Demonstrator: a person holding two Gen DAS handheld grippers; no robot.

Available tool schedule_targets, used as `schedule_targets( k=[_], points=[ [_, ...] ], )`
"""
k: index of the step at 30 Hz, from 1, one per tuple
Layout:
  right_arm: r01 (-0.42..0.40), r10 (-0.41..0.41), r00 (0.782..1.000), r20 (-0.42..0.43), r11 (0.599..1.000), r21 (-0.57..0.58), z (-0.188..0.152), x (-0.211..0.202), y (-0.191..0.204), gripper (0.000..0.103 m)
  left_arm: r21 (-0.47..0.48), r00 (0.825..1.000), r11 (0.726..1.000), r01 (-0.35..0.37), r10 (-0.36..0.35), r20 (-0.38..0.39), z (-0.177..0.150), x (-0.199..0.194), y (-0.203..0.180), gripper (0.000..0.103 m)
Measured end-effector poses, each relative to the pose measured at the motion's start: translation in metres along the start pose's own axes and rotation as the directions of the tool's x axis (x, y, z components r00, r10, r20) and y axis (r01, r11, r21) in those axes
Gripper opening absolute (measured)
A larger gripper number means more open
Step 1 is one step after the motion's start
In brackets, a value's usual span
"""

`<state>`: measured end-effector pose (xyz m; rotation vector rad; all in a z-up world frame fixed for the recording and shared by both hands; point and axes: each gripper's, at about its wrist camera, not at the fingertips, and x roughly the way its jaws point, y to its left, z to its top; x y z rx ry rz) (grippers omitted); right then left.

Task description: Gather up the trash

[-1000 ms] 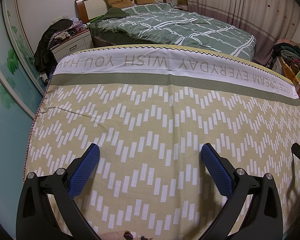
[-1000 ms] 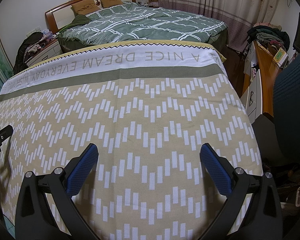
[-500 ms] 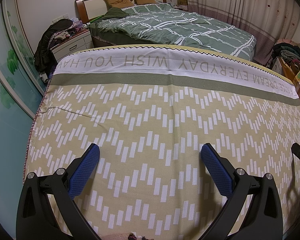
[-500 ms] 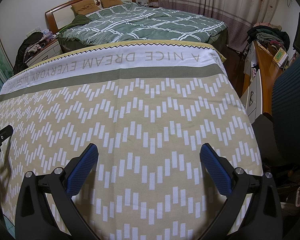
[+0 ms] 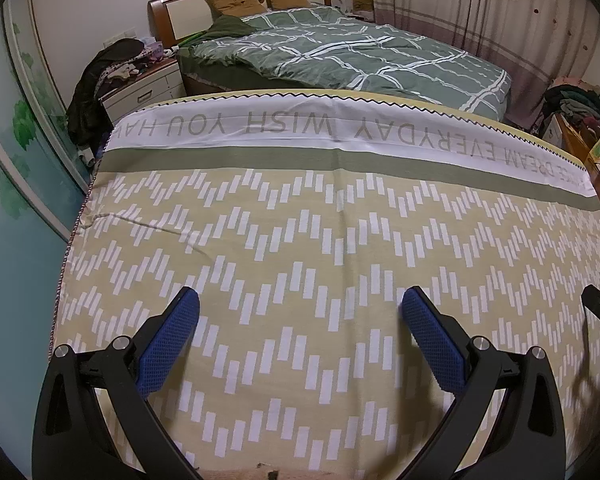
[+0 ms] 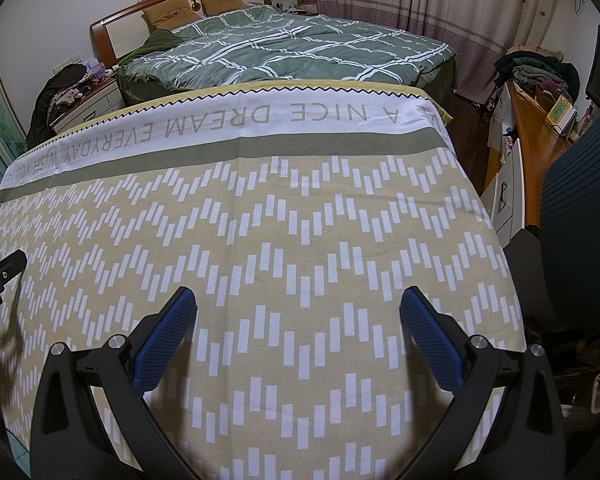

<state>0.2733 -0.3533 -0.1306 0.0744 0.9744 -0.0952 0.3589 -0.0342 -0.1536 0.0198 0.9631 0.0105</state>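
Observation:
My left gripper (image 5: 300, 308) is open and empty, held low over a table covered by a beige cloth (image 5: 319, 232) with white dashes. My right gripper (image 6: 298, 308) is open and empty over the same cloth (image 6: 280, 220), to the right of the left one. The tip of the right gripper shows at the right edge of the left wrist view (image 5: 599, 312). The tip of the left gripper shows at the left edge of the right wrist view (image 6: 0, 272). No trash shows on the cloth in either view.
A bed with a green quilt (image 5: 339, 52) stands beyond the table's far edge. A nightstand piled with clothes (image 5: 140, 80) is at the far left. A wooden desk with clutter (image 6: 539, 132) and a dark chair back (image 6: 579, 220) are on the right.

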Motion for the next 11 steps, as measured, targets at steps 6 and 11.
schedule_targets(
  k=[6, 11],
  points=[
    [0.000, 0.000, 1.000, 0.000, 1.000, 0.000, 0.0003, 0.0002, 0.0000, 0.098, 0.003, 1.000, 1.000, 0.006, -0.006, 0.000, -0.0042, -0.0040, -0.0007, 0.100],
    [0.000, 0.000, 1.000, 0.000, 1.000, 0.000, 0.0001, 0.0001, -0.0001, 0.098, 0.004, 1.000, 1.000, 0.003, -0.003, 0.000, -0.0052, -0.0041, -0.0034, 0.100]
  ],
)
